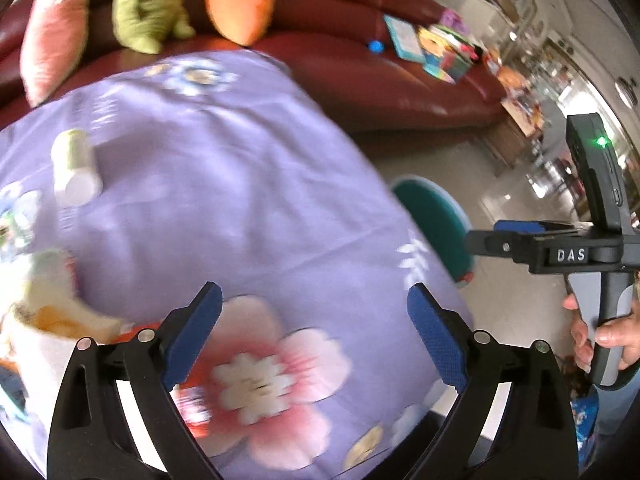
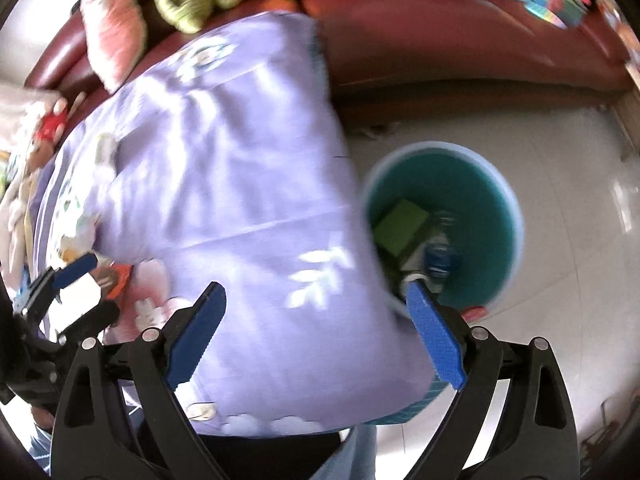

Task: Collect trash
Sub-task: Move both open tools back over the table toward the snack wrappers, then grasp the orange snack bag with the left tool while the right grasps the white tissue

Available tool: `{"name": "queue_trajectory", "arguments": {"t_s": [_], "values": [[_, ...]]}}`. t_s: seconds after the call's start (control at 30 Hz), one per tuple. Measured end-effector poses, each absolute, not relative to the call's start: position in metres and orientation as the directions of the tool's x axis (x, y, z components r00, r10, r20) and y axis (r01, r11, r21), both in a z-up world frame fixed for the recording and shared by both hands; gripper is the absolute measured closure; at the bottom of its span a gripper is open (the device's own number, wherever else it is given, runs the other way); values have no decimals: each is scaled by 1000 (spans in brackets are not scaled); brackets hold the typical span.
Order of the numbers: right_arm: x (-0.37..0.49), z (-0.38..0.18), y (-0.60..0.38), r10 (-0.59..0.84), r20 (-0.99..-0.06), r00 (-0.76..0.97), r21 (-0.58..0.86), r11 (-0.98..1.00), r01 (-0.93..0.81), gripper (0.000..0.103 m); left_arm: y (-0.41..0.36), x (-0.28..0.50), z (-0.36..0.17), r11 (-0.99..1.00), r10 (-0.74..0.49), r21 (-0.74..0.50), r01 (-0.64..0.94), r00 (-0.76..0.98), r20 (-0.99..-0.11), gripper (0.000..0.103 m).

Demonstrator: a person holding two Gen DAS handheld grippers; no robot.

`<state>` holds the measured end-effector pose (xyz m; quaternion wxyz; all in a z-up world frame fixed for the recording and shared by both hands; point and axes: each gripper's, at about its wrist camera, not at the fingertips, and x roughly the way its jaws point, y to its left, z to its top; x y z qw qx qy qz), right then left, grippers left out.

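A purple flowered cloth (image 1: pixel 224 184) covers the table. A white and green bottle (image 1: pixel 74 168) lies on it at the far left. An orange wrapper (image 1: pixel 192 384) lies under my left gripper (image 1: pixel 314 336), which is open and empty above the cloth. A white container with yellowish trash (image 1: pixel 44 328) sits at the left edge. My right gripper (image 2: pixel 316 328) is open and empty over the table's right edge; it also shows in the left wrist view (image 1: pixel 500 236). A teal bin (image 2: pixel 444 224) on the floor holds a green box (image 2: pixel 400 226) and a bottle (image 2: pixel 440 258).
A dark red sofa (image 1: pixel 384 80) stands behind the table with plush carrot (image 1: pixel 240 4), green toy (image 1: pixel 148 4) and pink cushion (image 1: pixel 52 32), plus books (image 1: pixel 436 48). Light tiled floor (image 2: pixel 560 184) lies right of the table. A small red item (image 2: pixel 474 314) lies by the bin.
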<state>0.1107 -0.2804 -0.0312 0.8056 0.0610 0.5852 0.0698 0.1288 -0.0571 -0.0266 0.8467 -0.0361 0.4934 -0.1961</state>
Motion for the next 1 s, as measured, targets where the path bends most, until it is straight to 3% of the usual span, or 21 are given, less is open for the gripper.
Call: {"name": "queue_trajectory", "arguments": {"t_s": [0.5,0.8,1.0], "values": [[142,-22,-105,212,-951,226,142,946,-292,15,168,103,-19,966,-168,-249,-67,570,-804,9],[105,-53,-1,219,-965,147,109,838,-535,15,219,57,-44,950,-159,-279,-142,550,-820,9],[69,-71,65,189,-962,199,-10,700,-714,15,241,48,-54,928,-149,-308,-210,549,-823,9]]}}
